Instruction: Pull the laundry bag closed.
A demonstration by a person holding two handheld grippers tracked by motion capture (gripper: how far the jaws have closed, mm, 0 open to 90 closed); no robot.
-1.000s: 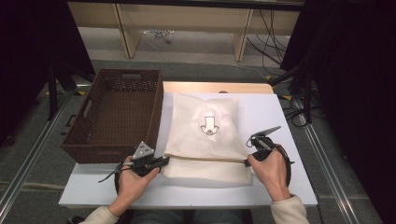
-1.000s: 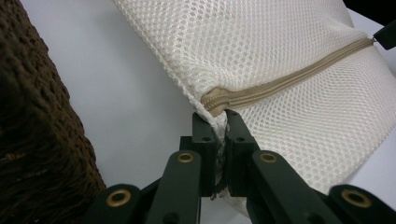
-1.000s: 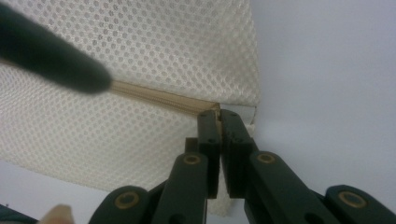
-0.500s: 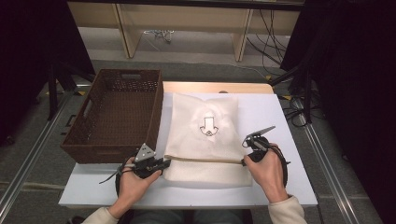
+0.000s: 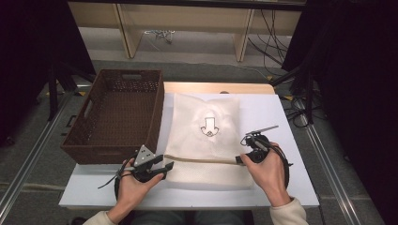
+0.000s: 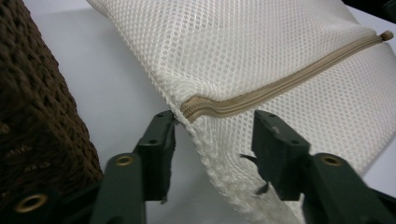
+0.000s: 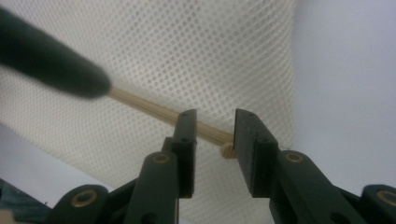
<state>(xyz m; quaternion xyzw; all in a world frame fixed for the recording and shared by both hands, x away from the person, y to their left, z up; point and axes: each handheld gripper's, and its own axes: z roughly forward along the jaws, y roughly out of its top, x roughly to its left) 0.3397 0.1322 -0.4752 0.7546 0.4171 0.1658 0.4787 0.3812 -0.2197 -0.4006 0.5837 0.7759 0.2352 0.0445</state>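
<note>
Your mesh laundry bag [image 5: 206, 140] lies flat on the white tabletop [image 5: 291, 187], just to the 3 o'clock side of the brown woven basket [image 5: 115, 115]. Its long axis runs from 6 to 12 o'clock in the high view, and the tan zipper [image 5: 202, 159] crosses it from 9 to 3 o'clock near your end. The arrow print [image 5: 208, 126] on the bag points toward you, at 6 o'clock.

Your left gripper [image 5: 162, 168] sits at the zipper's 9 o'clock end. Its jaws have just been opening and stand apart, with the bag's corner between them unpinched. Your right gripper [image 5: 240, 159] sits at the 3 o'clock end; its jaws have also just been opening, with the zipper's end between them and not clamped.

The left gripper view [image 6: 212, 140] shows the zipper's closed teeth and the mesh weave up close, with the basket wall at 9 o'clock. The right gripper view [image 7: 215, 133] shows the zipper's stub end [image 7: 228, 150] just beside one pad; the high view leaves both too small to tell.
</note>
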